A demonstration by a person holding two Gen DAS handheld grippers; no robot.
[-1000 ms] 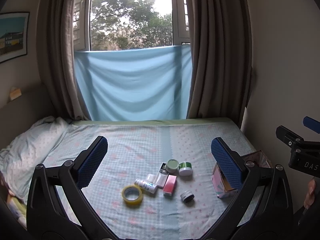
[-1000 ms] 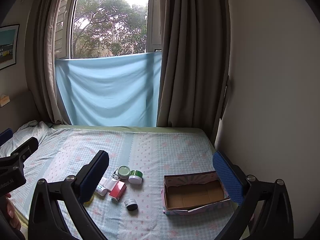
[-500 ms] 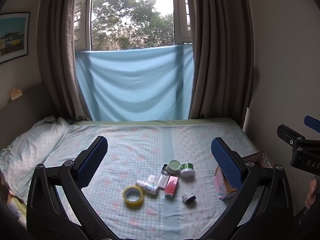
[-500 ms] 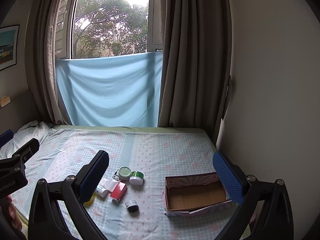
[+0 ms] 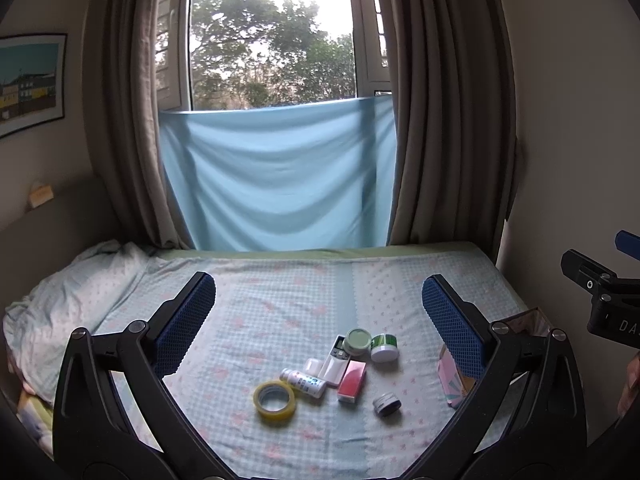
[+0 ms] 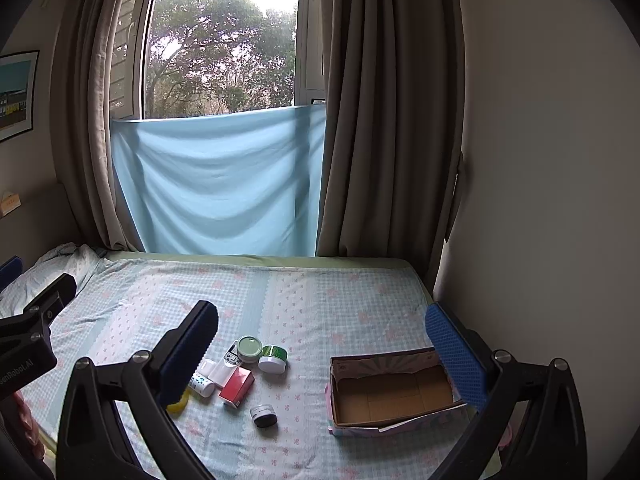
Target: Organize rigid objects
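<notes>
Small items lie clustered on the bed: a yellow tape roll point(image 5: 275, 397), a white bottle point(image 5: 303, 382), a red box point(image 5: 352, 381), a small black jar point(image 5: 386, 404), two green-lidded jars point(image 5: 357, 341) point(image 5: 384, 347) and a white remote point(image 5: 337, 363). An open, empty cardboard box point(image 6: 394, 392) sits to their right. My left gripper point(image 5: 319, 312) is open and empty, high above the cluster. My right gripper point(image 6: 320, 344) is open and empty, above the gap between cluster and box. The red box point(image 6: 237, 386) and black jar point(image 6: 264, 415) show in the right wrist view.
The bed point(image 5: 280, 288) has a blue checked sheet, with a rumpled pillow point(image 5: 68, 292) at left. A wall point(image 6: 540, 200) runs along the right side. Curtains point(image 5: 444, 120) and a blue cloth point(image 5: 276, 176) hang behind the bed.
Both grippers have risen and drawn back slightly, so the items and box sit a little lower in view. Nothing on the bed has moved.
</notes>
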